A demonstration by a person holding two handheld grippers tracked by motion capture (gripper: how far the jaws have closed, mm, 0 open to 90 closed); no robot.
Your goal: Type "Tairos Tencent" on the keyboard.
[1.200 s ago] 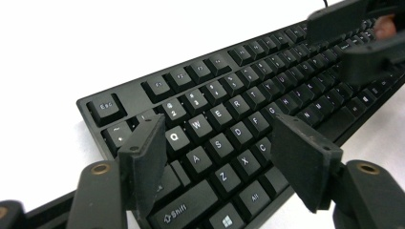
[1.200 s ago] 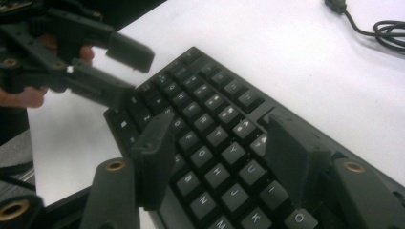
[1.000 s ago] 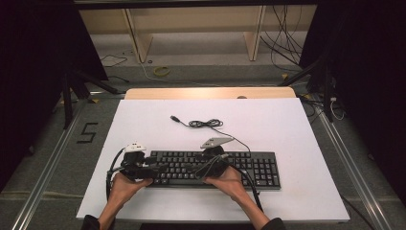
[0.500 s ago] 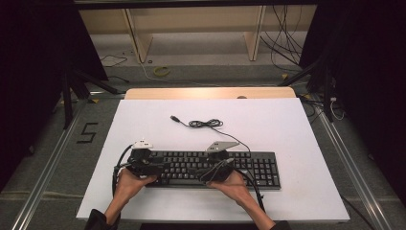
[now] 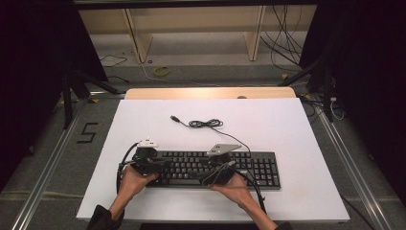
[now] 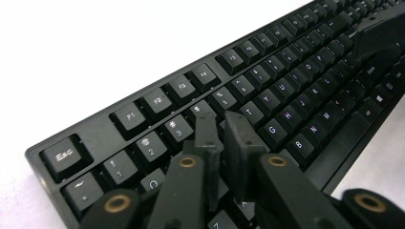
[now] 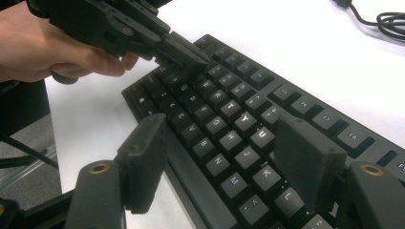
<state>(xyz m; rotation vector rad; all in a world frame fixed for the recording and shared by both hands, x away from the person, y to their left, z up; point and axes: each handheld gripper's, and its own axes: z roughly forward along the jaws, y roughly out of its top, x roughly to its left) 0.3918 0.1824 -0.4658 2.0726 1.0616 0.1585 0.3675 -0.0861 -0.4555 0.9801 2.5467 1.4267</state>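
Claws over the keyboard: the left one pinched shut, the right one spread wide.

Left claw (image 6: 224, 126) has just been closing and its jaws now stand nearly together, tips down among the keys at the left end of the black keyboard (image 5: 249, 165), with no key or anything else visibly caught between them. Right claw (image 7: 219, 138) stays spread, one jaw off the near edge, the other over the letter keys, gripping nothing. The keyboard lies across the lower middle of the high view on the white surface (image 5: 297, 120), its cable (image 5: 206, 123) coiled loosely above it. My worry is that the closed left tips press two keys at once or slide off a cap, since they land between rows. The right jaw hanging at the edge could nudge the whole keyboard sideways, and a shove would drag that loose cable.
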